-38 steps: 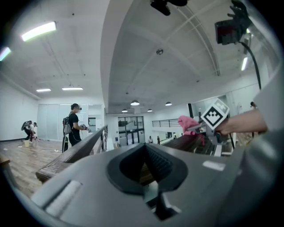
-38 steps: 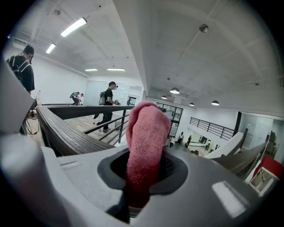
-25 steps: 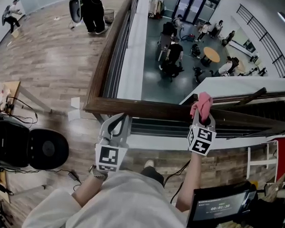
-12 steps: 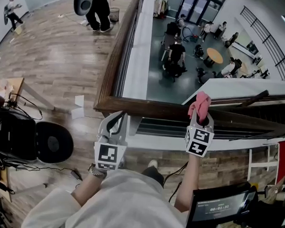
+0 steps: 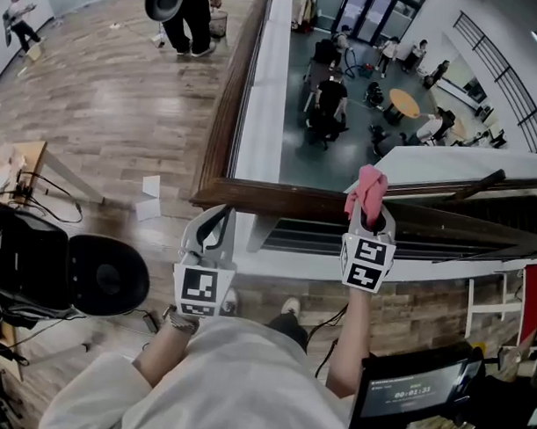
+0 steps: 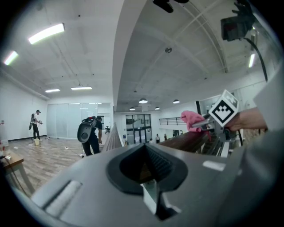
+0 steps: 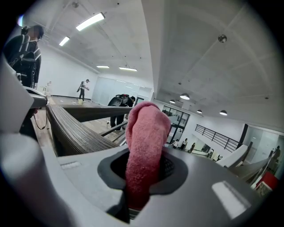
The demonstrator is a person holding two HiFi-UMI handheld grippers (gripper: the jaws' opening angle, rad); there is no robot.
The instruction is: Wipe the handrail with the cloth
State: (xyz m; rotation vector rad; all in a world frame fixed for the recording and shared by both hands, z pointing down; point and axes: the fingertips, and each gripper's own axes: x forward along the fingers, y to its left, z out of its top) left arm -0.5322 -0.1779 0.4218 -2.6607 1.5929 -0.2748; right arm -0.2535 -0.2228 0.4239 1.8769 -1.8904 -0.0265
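A dark wooden handrail (image 5: 286, 202) crosses the head view and turns a corner at the left. My right gripper (image 5: 370, 218) is shut on a pink cloth (image 5: 367, 190), which stands up out of the jaws over the rail's top. The right gripper view shows the cloth (image 7: 146, 133) pinched between the jaws of that gripper (image 7: 143, 168), with the handrail (image 7: 73, 128) to the left. My left gripper (image 5: 219, 216) is shut with nothing in it, just in front of the rail near the corner. The left gripper view shows that gripper (image 6: 145, 150), the cloth (image 6: 191, 119) and the handrail (image 6: 184, 139).
Beyond the rail is a drop to a lower floor with several people (image 5: 330, 101). A person with a backpack (image 5: 183, 13) stands on the wooden floor at the top left. At the left stands a black round seat (image 5: 108, 278), and at the bottom right a monitor (image 5: 412, 390).
Both grippers have shifted left along the handrail. The right one has carried the cloth with it, and the left gripper now sits closer to the rail's corner.
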